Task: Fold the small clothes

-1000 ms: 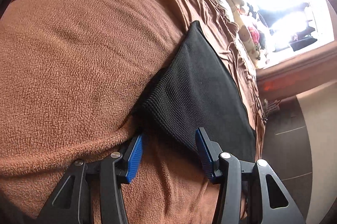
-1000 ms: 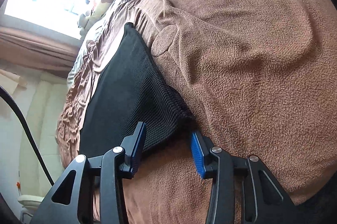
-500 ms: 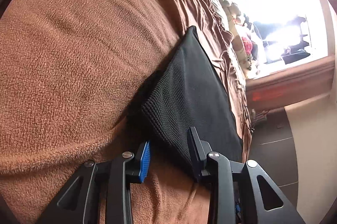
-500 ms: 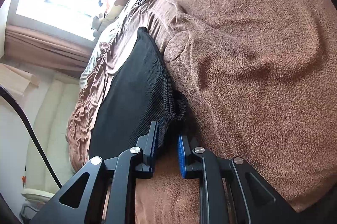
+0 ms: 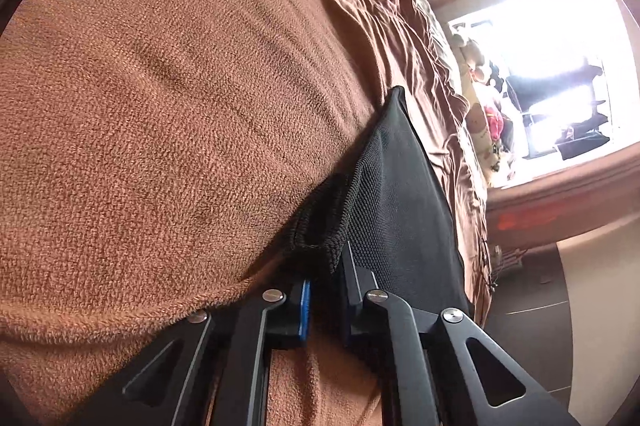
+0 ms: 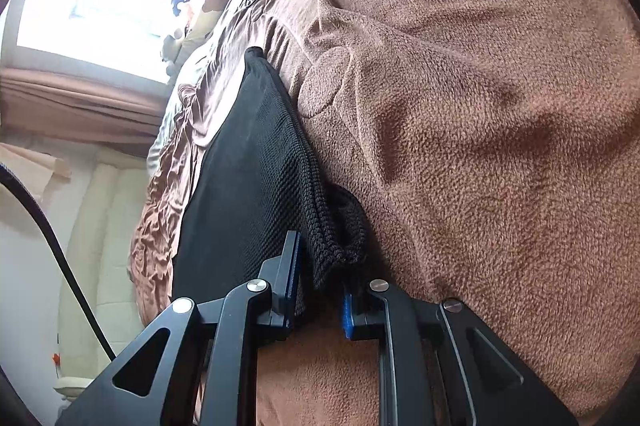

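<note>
The black knit garment (image 5: 404,209) is spread on the brown fleece blanket (image 5: 168,113) that covers the bed. A second ago both sets of jaws stood wide apart on either side of its near corners; now they are closed down. The left gripper (image 5: 326,290) is pinched on the near left corner, whose thick hem is bunched and raised between its jaws, and the right gripper (image 6: 320,286) is clamped in the same way on the near right corner, seen in the right wrist view. With both corners secured, the grasp appears complete, and the near edge is judged ready to be lifted and carried toward the far edge for a fold. No brand, label or legible writing is found on the garment, the blanket or the grippers.
</note>
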`<state>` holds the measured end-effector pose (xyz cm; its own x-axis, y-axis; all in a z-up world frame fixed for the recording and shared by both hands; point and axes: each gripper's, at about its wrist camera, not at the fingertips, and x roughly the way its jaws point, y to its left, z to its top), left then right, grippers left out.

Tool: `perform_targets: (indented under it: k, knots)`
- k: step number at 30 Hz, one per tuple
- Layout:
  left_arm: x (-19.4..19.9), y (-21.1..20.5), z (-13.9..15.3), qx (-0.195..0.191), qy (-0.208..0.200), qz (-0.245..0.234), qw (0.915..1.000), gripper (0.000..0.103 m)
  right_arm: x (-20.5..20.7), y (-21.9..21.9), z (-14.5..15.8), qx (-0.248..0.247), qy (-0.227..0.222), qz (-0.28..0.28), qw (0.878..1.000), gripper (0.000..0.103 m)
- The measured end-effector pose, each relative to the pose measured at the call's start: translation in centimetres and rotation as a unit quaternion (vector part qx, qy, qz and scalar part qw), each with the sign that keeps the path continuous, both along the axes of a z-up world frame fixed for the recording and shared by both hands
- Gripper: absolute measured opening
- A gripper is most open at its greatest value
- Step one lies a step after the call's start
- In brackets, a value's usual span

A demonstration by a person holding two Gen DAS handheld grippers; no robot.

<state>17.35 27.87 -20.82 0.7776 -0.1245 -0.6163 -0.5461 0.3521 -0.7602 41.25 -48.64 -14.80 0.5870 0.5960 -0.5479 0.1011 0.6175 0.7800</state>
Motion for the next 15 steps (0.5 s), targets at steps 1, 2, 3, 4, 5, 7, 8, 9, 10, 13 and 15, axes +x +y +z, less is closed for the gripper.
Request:
perform_targets:
  k: [1, 2, 3, 4, 5, 7, 8, 9, 10, 13, 15]
  knots:
    - [-0.1, 0.0, -0.1, -0.002, 0.003, 0.001, 1.0, 0.005, -0.1, 0.4, 0.1, -0.003, -0.003, 0.0, 1.0, 0.014]
    - [-0.2, 0.1, -0.1, -0.001, 0.004, -0.001, 1.0, 0.004, 0.0, 0.4, 0.1, -0.006, -0.003, 0.0, 1.0, 0.008]
    - [-0.2, 0.1, 0.2, 0.003, 0.004, -0.002, 1.0, 0.004, 0.0, 0.5, 0.1, -0.006, -0.001, 0.0, 1.0, 0.003]
    - [-0.3, 0.1, 0.5, 0.007, 0.002, -0.003, 1.0, 0.004, -0.1, 0.4, 0.2, -0.005, 0.002, 0.0, 1.0, 0.003]
    - [-0.3, 0.1, 0.9, 0.012, -0.001, -0.004, 0.9999, 0.004, -0.1, 0.3, 0.4, -0.003, 0.0, -0.001, 1.0, 0.001]
    - [-0.4, 0.1, 1.6, 0.016, -0.006, -0.005, 0.9998, 0.003, -0.5, 0.2, 1.1, -0.014, -0.011, 0.003, 1.0, 0.001]
    - [-0.3, 0.0, 1.9, 0.02, -0.007, -0.006, 0.9998, 0.003, -0.7, 0.3, 1.5, -0.02, -0.017, 0.005, 1.0, 0.001]
    - [-0.4, 0.0, 2.3, 0.022, -0.009, -0.007, 0.9997, 0.003, -0.9, 0.4, 1.9, -0.023, -0.022, 0.007, 0.999, 0.0]
    - [-0.5, 0.0, 2.6, 0.022, -0.013, -0.007, 0.9996, 0.003, -1.1, 0.6, 2.3, -0.025, -0.026, 0.008, 0.999, 0.0]
    - [-1.0, -0.2, 3.6, 0.026, -0.022, -0.008, 0.9994, 0.003, -1.7, 0.6, 3.3, -0.025, -0.038, 0.008, 0.999, 0.0]
    - [-1.4, -0.5, 4.3, 0.033, -0.025, -0.012, 0.9991, 0.003, -2.1, 0.5, 3.6, -0.025, -0.041, 0.008, 0.999, 0.0]
